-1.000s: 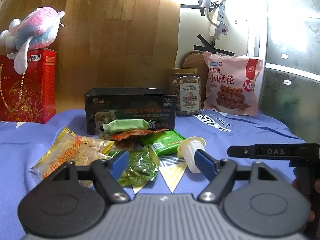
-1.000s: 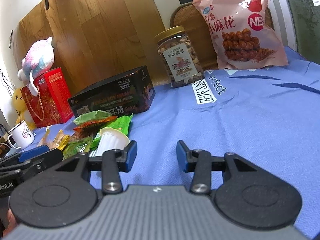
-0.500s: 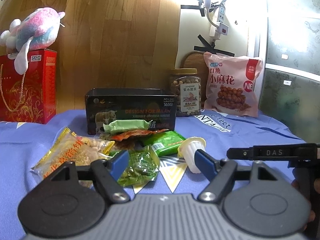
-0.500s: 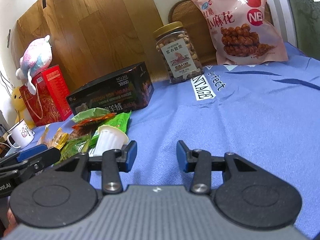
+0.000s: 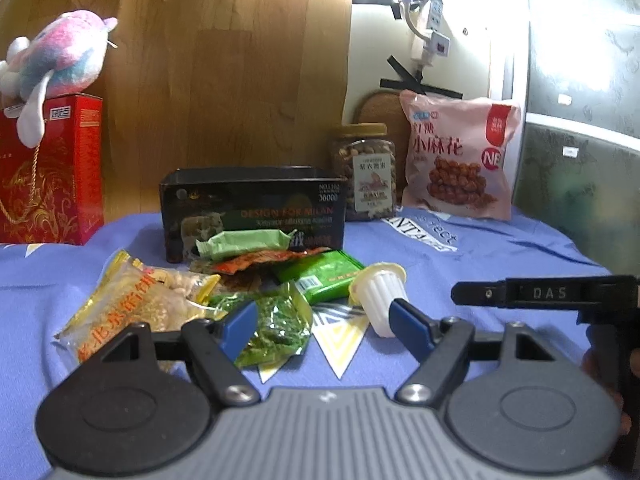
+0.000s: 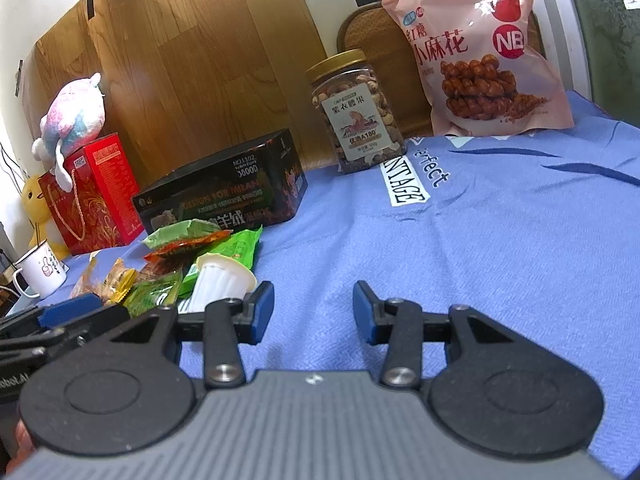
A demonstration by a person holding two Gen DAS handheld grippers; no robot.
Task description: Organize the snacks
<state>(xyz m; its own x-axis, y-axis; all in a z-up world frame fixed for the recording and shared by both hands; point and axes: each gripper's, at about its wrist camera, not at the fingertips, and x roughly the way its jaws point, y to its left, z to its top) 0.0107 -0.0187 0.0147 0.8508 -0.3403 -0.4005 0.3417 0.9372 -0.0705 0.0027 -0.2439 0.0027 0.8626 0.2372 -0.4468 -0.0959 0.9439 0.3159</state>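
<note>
A blue cloth [image 6: 500, 240] covers the table; on it lie a heap of snack packets [image 5: 256, 276], a black box [image 5: 252, 208], nut jar [image 6: 356, 116], pink bag [image 6: 484, 52] and red box [image 5: 48, 172].

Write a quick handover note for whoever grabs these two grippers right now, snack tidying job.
Left gripper: open, empty, low over the snack pile.
Right gripper: open, empty, over bare blue cloth.
Loose snacks lie in front of the open black box: jelly cup on its side, green packets, orange packet, yellow bag.
Nut jar and pink bag stand at the back.
Done: nothing visibly packed.
Left: probably move the loose snacks into the box.
</note>
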